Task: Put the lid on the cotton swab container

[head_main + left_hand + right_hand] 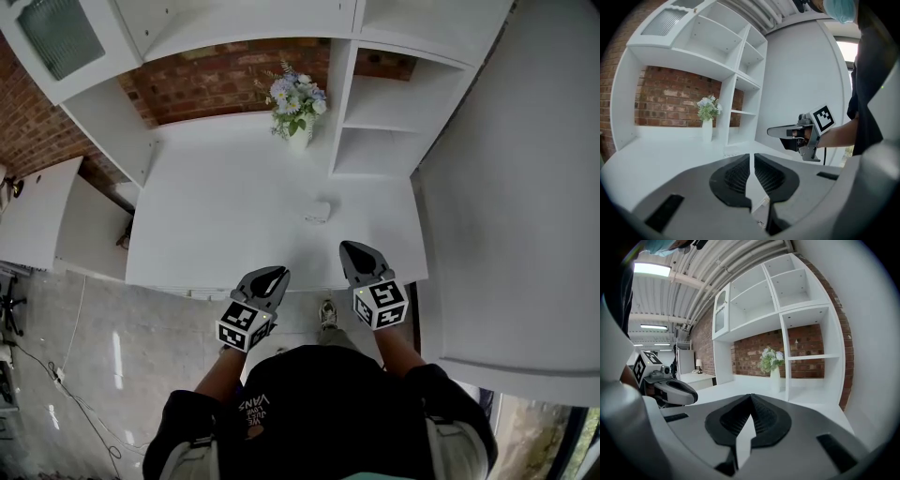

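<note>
A small pale cotton swab container point(318, 213) sits on the white desk point(216, 216), right of its middle. It is too small to tell a lid from the box. My left gripper point(275, 274) hovers over the desk's near edge, shut with nothing in it, well short and left of the container. My right gripper point(352, 247) is also shut and empty, just near and right of the container. In the left gripper view the jaws point(751, 154) meet over the desk, with the right gripper point(787, 132) to the side. The right gripper view shows its own jaws point(751, 395) closed and the left gripper point(675, 391).
A white vase of flowers point(297, 105) stands at the desk's back against the brick wall. White shelf compartments point(380, 127) rise at the back right, and a tall white panel point(511, 187) flanks the right side. The person's legs and floor lie below the desk edge.
</note>
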Demonstrator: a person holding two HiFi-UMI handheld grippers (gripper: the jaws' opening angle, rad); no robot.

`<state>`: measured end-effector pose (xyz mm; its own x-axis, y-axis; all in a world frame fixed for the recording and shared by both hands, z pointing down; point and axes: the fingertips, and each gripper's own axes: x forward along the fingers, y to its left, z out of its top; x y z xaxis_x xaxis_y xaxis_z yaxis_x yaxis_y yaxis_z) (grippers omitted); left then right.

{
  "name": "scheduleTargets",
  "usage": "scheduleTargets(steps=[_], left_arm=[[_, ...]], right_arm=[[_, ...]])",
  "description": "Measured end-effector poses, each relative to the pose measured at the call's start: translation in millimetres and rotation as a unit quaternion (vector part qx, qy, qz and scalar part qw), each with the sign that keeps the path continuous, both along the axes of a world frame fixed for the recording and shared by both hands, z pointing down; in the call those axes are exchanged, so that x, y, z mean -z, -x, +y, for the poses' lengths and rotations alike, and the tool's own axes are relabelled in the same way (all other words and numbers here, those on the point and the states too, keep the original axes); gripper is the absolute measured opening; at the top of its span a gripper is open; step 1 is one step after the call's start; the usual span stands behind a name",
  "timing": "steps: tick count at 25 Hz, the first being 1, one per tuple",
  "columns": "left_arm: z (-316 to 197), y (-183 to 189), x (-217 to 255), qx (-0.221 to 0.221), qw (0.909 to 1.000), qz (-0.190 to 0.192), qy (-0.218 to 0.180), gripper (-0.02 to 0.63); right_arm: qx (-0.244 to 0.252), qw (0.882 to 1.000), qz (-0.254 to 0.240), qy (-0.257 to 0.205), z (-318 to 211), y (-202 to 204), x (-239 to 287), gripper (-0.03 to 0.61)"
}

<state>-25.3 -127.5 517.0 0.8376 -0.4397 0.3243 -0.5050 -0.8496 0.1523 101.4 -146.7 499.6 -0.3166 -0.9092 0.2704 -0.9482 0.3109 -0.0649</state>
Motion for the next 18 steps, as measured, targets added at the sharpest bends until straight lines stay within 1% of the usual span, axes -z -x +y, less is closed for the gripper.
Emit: scheduleTargets(steps=[9, 18], left_arm=[[39.1, 29.0, 12.7, -0.022, 0.9995, 0.014, -0.018, 0.014], [73.2, 54.9, 13.8, -0.042, 0.9987, 0.022, -0.017, 0.006]], right_arm=[[-0.030, 0.999, -0.004, -0.010, 52.1, 29.1, 3.4, 0.001], [-0.044, 0.999, 0.000, -0.014, 92.3, 53.6, 6.8, 0.000]])
